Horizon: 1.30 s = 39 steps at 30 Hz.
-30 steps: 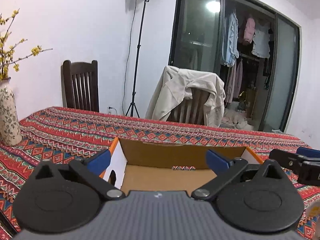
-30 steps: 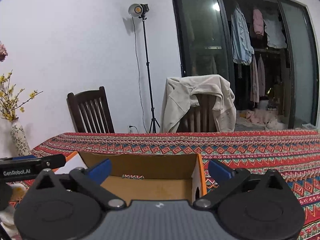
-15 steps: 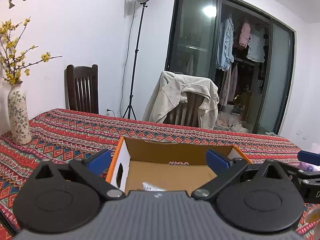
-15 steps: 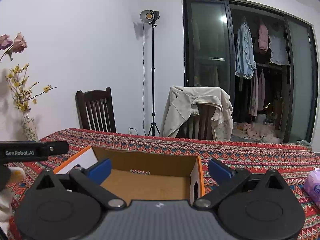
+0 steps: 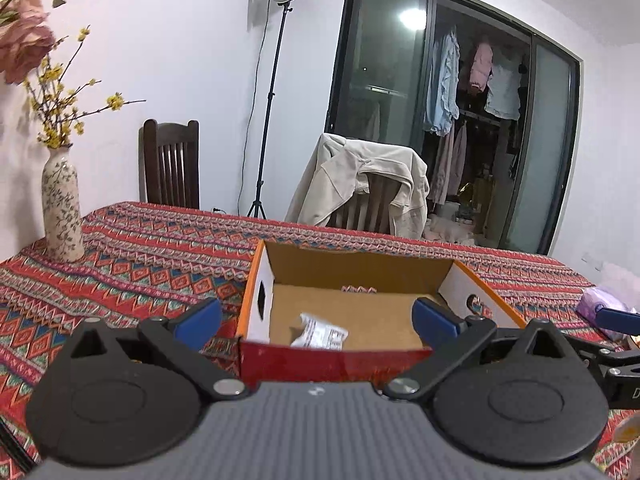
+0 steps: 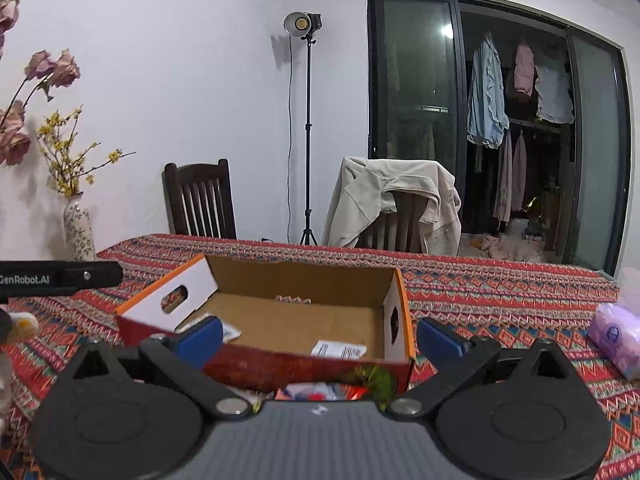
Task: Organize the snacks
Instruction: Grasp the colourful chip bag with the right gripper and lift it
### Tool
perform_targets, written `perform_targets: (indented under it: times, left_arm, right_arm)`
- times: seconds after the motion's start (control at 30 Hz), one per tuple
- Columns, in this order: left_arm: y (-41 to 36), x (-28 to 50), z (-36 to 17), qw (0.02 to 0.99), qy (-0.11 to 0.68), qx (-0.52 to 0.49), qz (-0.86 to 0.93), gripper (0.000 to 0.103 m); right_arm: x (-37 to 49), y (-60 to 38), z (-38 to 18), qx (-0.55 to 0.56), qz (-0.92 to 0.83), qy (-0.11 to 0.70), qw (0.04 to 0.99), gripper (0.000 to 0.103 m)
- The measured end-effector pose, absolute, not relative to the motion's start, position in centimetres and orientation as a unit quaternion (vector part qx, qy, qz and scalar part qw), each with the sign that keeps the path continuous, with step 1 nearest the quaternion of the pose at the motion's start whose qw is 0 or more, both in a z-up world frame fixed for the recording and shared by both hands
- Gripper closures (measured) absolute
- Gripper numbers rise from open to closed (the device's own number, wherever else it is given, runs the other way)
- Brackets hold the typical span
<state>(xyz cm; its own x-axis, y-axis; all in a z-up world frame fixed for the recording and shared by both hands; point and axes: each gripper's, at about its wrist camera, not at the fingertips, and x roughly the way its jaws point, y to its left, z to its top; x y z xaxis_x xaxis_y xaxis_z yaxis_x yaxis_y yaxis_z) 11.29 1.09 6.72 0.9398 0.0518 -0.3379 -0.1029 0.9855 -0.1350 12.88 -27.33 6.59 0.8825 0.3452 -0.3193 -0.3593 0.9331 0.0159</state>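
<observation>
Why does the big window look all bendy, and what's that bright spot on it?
Both wrist views use fisheye lenses, so the straight window frame bows near the edges. In the left wrist view the bright spot is glare on dark glass; in the right wrist view it shows smaller.

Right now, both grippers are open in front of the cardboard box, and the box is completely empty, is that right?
Not quite: the box is not empty. The left wrist view shows a white packet lying on its floor, and the right wrist view shows white packets there too. The rest holds: the left gripper and right gripper are both open in front of the box.
</observation>
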Motion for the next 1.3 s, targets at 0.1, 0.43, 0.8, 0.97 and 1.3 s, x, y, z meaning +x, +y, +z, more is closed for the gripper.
perform_targets:
  times: [0.1, 0.43, 0.8, 0.97, 1.3]
  left_arm:
    - [1.4, 10.2, 6.3, 0.982, 0.171, -0.075, 0.039, 0.000]
    - [2.0, 7.8, 4.5, 0.978, 0.188, -0.075, 0.044, 0.000]
    - [3.5, 6.9, 2.7, 0.973, 0.205, -0.081, 0.062, 0.000]
    - [4.5, 7.1, 2.5, 0.972, 0.204, -0.089, 0.071, 0.000]
    - [6.5, 7.1, 1.8, 0.967, 0.211, -0.106, 0.091, 0.000]
  right_arm:
    - [11.8, -27.4, 6.3, -0.023, 0.184, 0.164, 0.969, 0.000]
    - [8.9, -28.0, 4.4, -0.023, 0.188, 0.177, 0.966, 0.000]
    - [9.4, -26.2, 3.2, -0.035, 0.199, 0.200, 0.959, 0.000]
    - [12.0, -24.0, 4.9, -0.064, 0.185, 0.211, 0.958, 0.000]
    - [19.2, -21.7, 3.0, -0.073, 0.150, 0.349, 0.922, 0.002]
